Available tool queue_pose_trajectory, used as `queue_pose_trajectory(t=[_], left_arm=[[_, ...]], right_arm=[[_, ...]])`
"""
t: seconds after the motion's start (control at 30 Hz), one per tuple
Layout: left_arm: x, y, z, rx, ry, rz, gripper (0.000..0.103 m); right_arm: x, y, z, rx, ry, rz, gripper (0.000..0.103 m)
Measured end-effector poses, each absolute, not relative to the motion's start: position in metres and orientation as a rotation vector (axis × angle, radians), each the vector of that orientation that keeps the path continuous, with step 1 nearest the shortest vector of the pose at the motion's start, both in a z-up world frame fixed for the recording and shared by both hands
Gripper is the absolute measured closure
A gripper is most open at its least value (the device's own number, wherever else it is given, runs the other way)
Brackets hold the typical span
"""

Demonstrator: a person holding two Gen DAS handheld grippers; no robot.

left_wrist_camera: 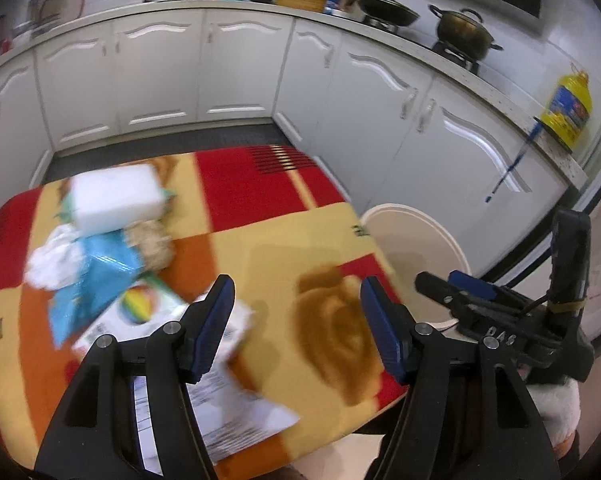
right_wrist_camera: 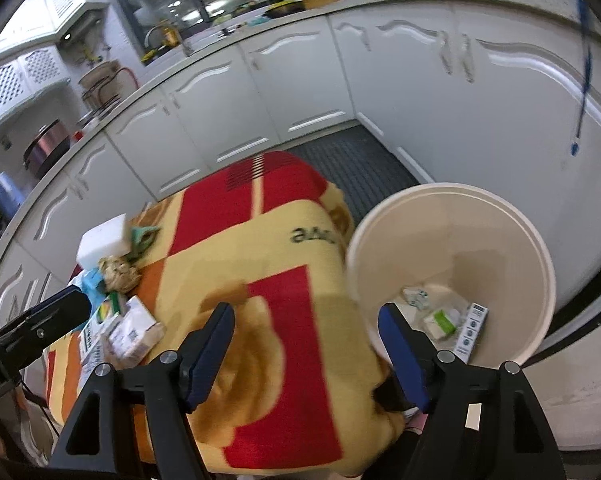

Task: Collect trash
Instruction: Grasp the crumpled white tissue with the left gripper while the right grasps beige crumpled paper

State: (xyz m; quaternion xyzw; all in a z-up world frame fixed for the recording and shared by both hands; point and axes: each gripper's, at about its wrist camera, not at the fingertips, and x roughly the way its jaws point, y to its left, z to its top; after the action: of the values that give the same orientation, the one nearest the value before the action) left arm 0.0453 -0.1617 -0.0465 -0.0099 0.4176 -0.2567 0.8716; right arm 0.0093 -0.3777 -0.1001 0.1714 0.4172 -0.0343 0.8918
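A pile of trash lies on the left of a table covered by a red, yellow and orange blanket (left_wrist_camera: 284, 240): a white foam block (left_wrist_camera: 116, 196), crumpled white tissue (left_wrist_camera: 52, 256), a blue plastic wrapper (left_wrist_camera: 96, 280), a brown paper ball (left_wrist_camera: 152, 244), a colourful carton (left_wrist_camera: 136, 304) and printed paper (left_wrist_camera: 228, 396). My left gripper (left_wrist_camera: 296, 324) is open and empty above the table, its left finger over the paper. My right gripper (right_wrist_camera: 306, 348) is open and empty over the table's right edge. A cream bin (right_wrist_camera: 500, 248) beside the table holds several small boxes (right_wrist_camera: 444, 320).
White kitchen cabinets (left_wrist_camera: 236, 68) run behind and to the right, with pots on a stove (left_wrist_camera: 460, 32) and a yellow oil bottle (left_wrist_camera: 568, 108) on the counter. A dark floor mat (right_wrist_camera: 356, 172) lies between table and cabinets. The right gripper shows in the left wrist view (left_wrist_camera: 500, 304).
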Motion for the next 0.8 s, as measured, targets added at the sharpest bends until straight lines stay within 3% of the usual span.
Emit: queue_pose_trajectory(t=[0.47,0.7,0.8], left_arm=[[0.065,-0.016,-0.054,-0.148,0.862,-0.308,0.034],[0.096,0.015,-0.073,-0.203,0.888,-0.344,0.032],[0.112,0.018,-0.084,-0.201,0.909,-0.354,0.032]], right_arm=[[0.049,-0.300,-0.100,0.283,0.901,0.126,0.031],[0.093,-0.249,-0.101,0.252,0.917,0.282,0.031],[0.115,-0.230,-0.107,0.242,0.928,0.335,0.036]])
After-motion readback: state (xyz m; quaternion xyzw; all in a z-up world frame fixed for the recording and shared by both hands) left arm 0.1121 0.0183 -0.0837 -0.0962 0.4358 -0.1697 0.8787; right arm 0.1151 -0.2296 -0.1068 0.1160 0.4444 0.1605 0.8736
